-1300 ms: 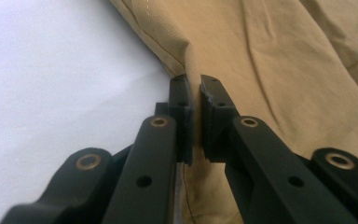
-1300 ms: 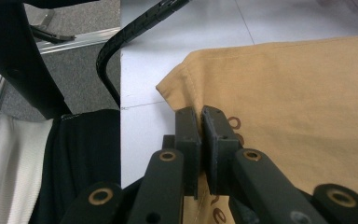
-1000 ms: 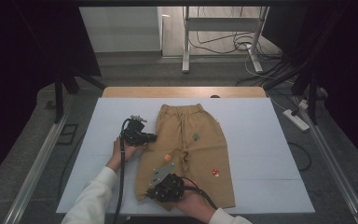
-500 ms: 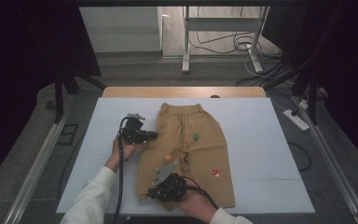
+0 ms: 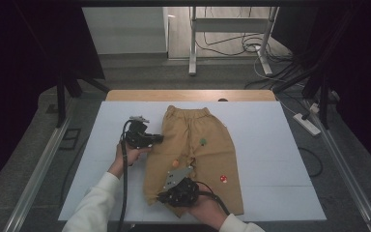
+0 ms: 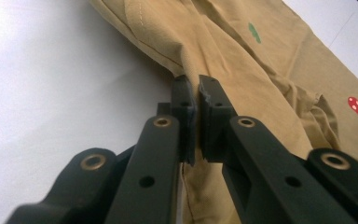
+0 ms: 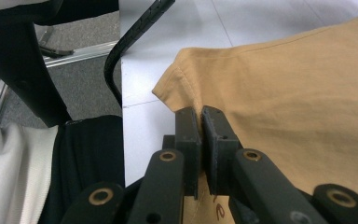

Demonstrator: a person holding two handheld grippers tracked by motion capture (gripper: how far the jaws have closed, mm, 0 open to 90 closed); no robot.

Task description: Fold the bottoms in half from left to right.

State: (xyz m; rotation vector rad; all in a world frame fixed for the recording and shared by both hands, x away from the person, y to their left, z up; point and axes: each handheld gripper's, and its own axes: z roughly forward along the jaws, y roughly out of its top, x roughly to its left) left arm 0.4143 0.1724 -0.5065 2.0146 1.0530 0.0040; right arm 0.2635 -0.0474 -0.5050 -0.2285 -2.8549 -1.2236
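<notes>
- The right gripper (image 5: 163, 197), nearest the person, has its jaws pressed together on the hem of the trousers (image 5: 207, 159) at the near left leg corner; in the right gripper view cloth sits pinched between the pads (image 7: 200, 122)
- Farther up the same left edge, the left gripper (image 5: 157, 139) pinches a fold of the side seam about mid-thigh, jaws closed on fabric (image 6: 196, 88)
- The tan trousers lie flat on the white table (image 5: 280, 145), long axis running away from the person, waistband at the far end
- Both grips sit along one leg's outer edge, so I judge the coming move carries that edge rightwards across the other leg, which lies to the right of both grippers
</notes>
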